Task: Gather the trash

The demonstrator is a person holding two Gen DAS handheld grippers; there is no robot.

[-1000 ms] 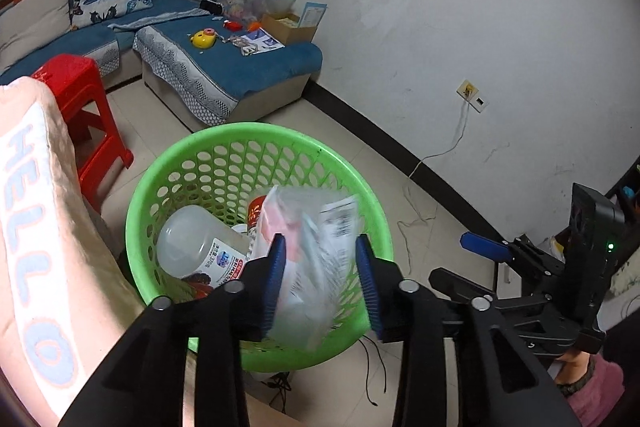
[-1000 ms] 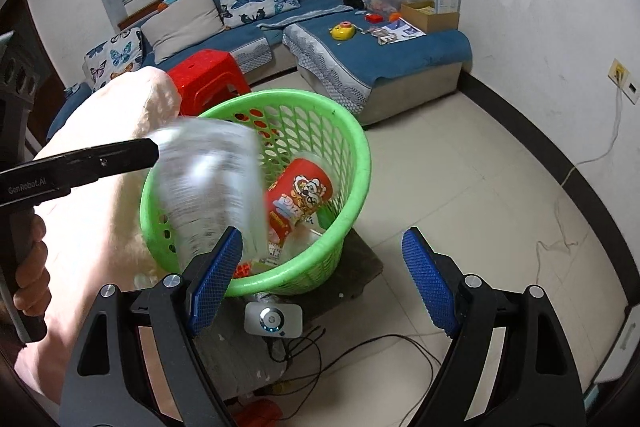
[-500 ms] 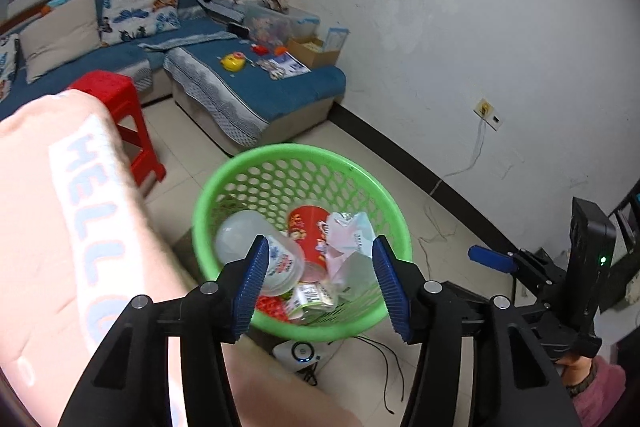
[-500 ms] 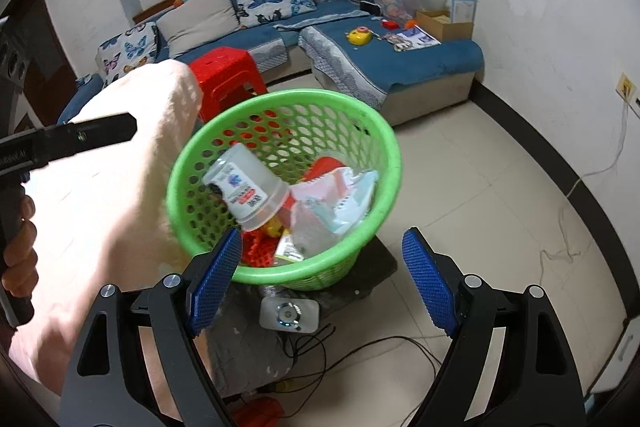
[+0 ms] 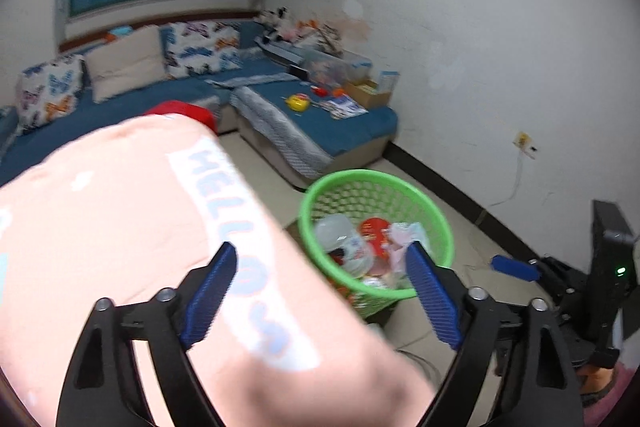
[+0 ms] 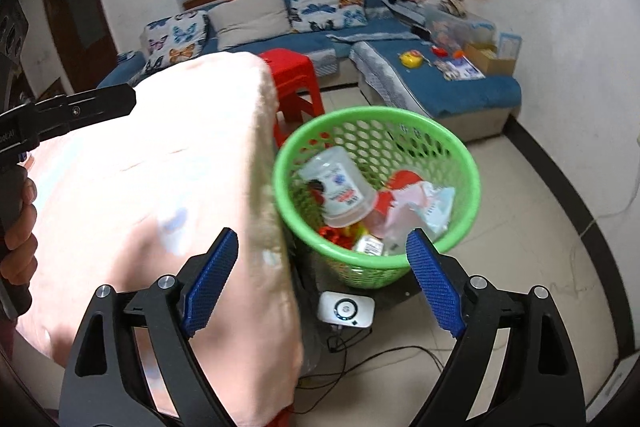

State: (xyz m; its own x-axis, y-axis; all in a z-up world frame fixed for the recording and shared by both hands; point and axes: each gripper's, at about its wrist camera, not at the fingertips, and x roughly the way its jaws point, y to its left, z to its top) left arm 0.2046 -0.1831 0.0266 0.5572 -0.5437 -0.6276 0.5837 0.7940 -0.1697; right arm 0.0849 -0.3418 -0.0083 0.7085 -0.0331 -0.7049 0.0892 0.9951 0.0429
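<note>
Evidently both drops are done: the left claw (image 5: 320, 291) and right claw (image 6: 322, 281) are spreading wider, empty, near the green perforated plastic basket (image 6: 464, 163) holding the trash.

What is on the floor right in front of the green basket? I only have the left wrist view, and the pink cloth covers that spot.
Observer: A small white device sits on the floor against the base of the basket, on the side nearest the camera. Dark cables trail away from it across the tiles.
Operator: Is anything caught in the right gripper? I only see one of its fingers.
Observer: No. The right gripper has its jaws opening and nothing is between them. The trash is all down in the basket.
</note>
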